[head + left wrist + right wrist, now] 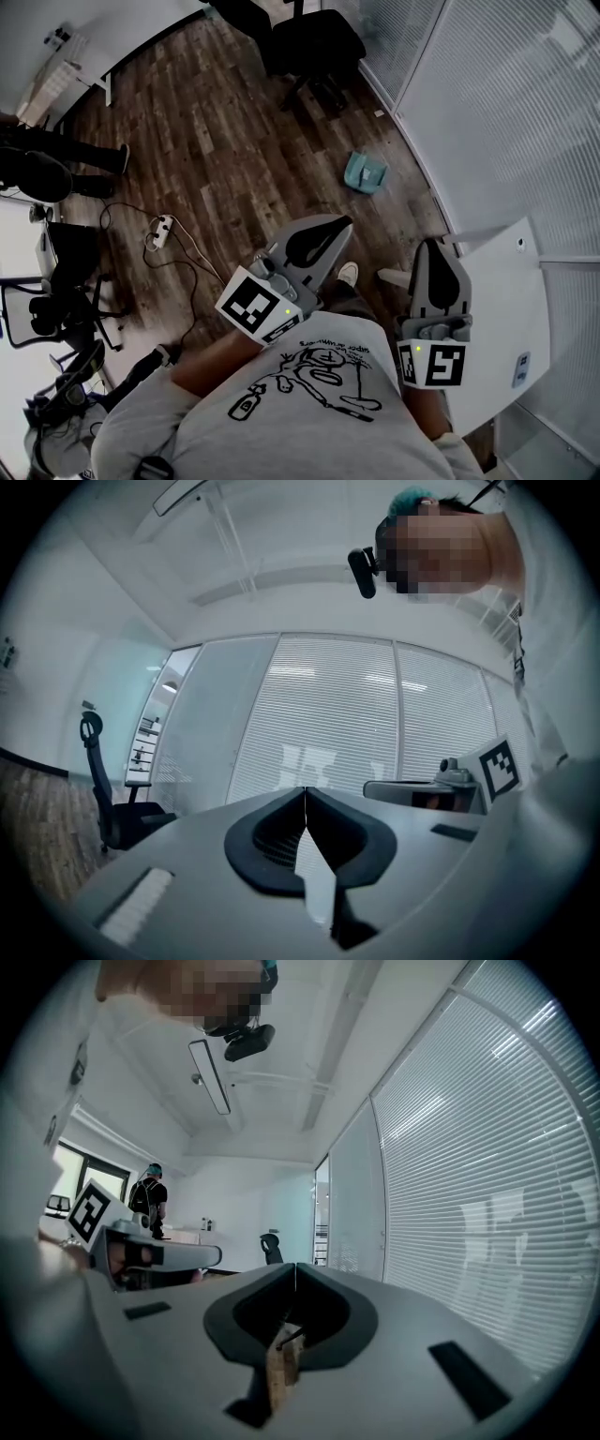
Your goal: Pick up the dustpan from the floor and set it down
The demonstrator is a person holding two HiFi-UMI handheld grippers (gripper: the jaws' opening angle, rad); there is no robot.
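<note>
Closed tight, the left gripper point(337, 227) has its jaws pressed together with nothing between them, and the right gripper point(434, 248) is the same, closed and empty. Both are held level in front of the person. The teal dustpan point(366, 172) lies on the wooden floor point(216, 141), well apart from both grippers, near the blinds point(506, 112) and short of the black chair point(309, 42).

Two grippers are showing in the head view, the left gripper point(339, 227) and the right gripper point(434, 248), and two marker cubes are riding on them, the left cube point(258, 307) and the right cube point(433, 364). One dustpan point(366, 172) and one power strip point(159, 230) are lying on the floor, and one table point(502, 300) is standing at the right. At least two chairs are standing at the edges, the top chair point(309, 42) and the left chair point(70, 251), and one bystander point(47, 157) is standing at the left.
</note>
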